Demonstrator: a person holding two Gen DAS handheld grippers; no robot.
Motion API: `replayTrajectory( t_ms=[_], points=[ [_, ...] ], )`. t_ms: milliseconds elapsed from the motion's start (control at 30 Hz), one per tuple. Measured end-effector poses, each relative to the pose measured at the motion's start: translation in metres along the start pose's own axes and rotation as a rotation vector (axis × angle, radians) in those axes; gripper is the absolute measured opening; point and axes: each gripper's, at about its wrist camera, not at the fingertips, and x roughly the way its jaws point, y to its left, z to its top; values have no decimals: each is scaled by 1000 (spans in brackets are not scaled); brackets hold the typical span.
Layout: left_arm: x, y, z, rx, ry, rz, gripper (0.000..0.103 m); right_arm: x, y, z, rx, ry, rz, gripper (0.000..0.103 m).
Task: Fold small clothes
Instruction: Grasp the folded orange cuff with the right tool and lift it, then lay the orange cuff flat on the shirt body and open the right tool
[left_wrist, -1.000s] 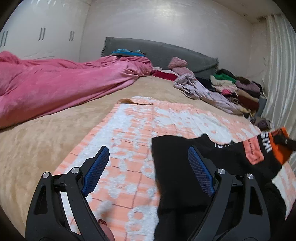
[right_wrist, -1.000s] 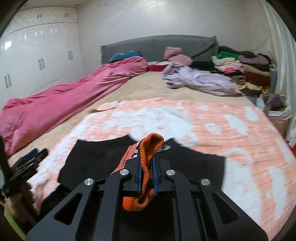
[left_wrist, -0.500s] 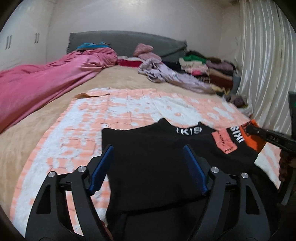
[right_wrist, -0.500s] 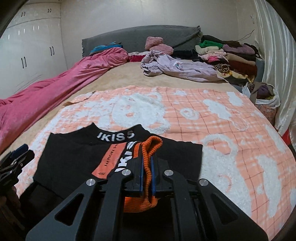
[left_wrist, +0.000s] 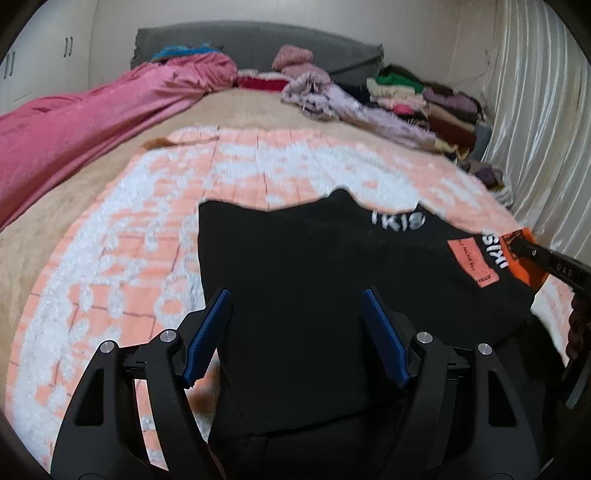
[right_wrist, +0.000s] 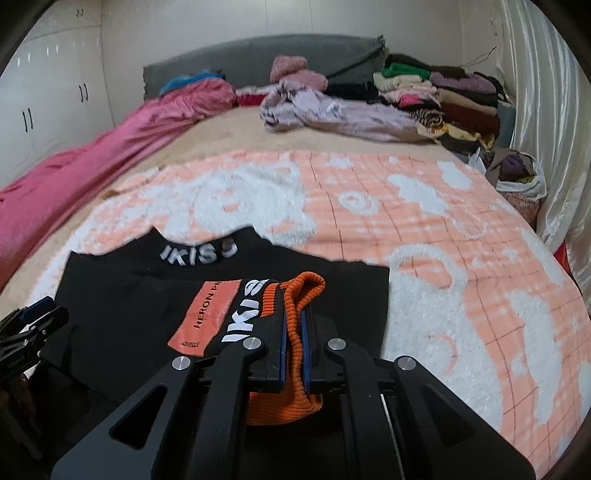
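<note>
Fingers of the right gripper (right_wrist: 293, 343) are clamped flat on the orange ribbed cuff (right_wrist: 306, 291) of the black garment (right_wrist: 122, 306), with the knit bunched between the blue pads and bulging out above and below them. Fingers of the left gripper (left_wrist: 297, 336) stand apart at a moderate width over the near part of the same garment (left_wrist: 295, 266); whether the pads touch the cloth cannot be told, but they do not pinch it. The garment lies on the peach-and-white blanket (right_wrist: 424, 229) spread on the bed (left_wrist: 236, 110), collar with white lettering (right_wrist: 199, 253) toward the far side, orange patch (right_wrist: 207, 314) just left of the held cuff. Handling judgement: the fabric appears light, soft and fully limp; it will sag, drape and fold wherever unsupported, and carries no breakage risk. The ribbed cuff is thicker and gives a secure, non-slip hold. For the left side, a doubled hem or a corner of the body panel would likely give the better purchase; a pinch on flat single-layer cloth may also gather the blanket pile beneath. Unrelated clothes (right_wrist: 436, 92) are stacked at the far right.
</note>
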Motion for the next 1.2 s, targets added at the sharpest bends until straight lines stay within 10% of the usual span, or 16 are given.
replayTrajectory(
  t_ms=[300,633,867,933,1033,1200],
  points=[
    [6,7,-6,-22,31,16,65,11,-26,-19,104,62,-52,20],
    [-42,9,-4,-15,-90,6,65,-24,-39,-31,140,37,94,29],
    [-36,-32,-17,144,-76,-14,65,-9,-29,-41,87,106,120,38],
    [-27,-37,-21,171,-52,-1,65,-2,-28,-45,99,126,130,38],
    [-13,-35,-25,172,-7,11,65,1,-24,-48,93,126,140,10],
    [-7,-20,-26,103,26,-2,65,-16,-27,-42,79,69,134,8]
  ],
)
